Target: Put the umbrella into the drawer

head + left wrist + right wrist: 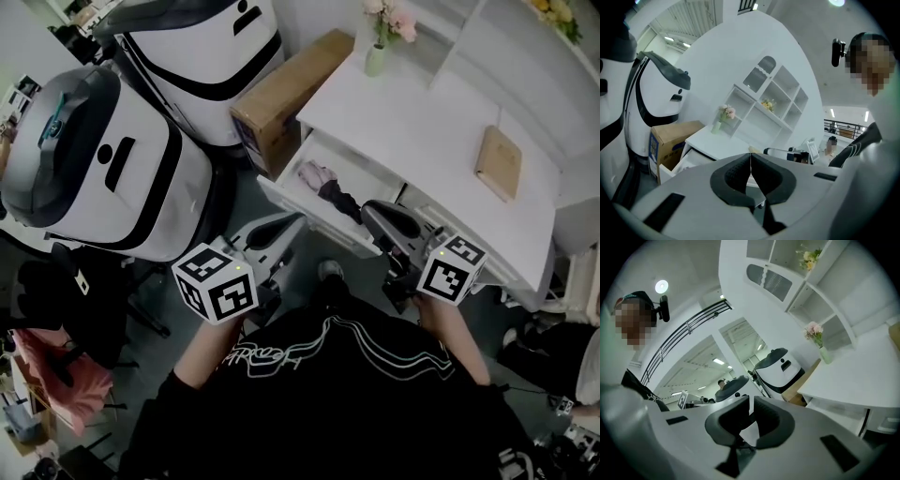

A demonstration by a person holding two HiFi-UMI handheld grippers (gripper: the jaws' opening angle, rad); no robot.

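The folded umbrella (330,190), pale pink at one end and dark at the other, already lies inside the open white drawer (352,173) of the white table (412,103). In the head view its long axis runs along the drawer's length, from upper left to lower right, with the pink end toward the brown cardboard box (281,98) and the dark end toward the person's right side. It rests on the drawer floor near the front wall, clear of both tools.

From the tools the umbrella lies ahead and lower, just across the drawer's front wall. The right tool (389,220) hangs just beside the dark end and is the nearer of the two. The left tool (278,228) is off the drawer's left front corner, a little further from the pink end. Both point roughly level toward the table rather than down into the drawer.

In the left gripper view, the left tool (750,161) has its dark pads pressed together with nothing between them. In the right gripper view, the right tool (751,401) is likewise closed and empty, with only background showing past its tips. Neither touches the umbrella or the drawer.

The placing looks done. If anything remains, it is probably pushing the drawer front in, and either closed tool could do that.
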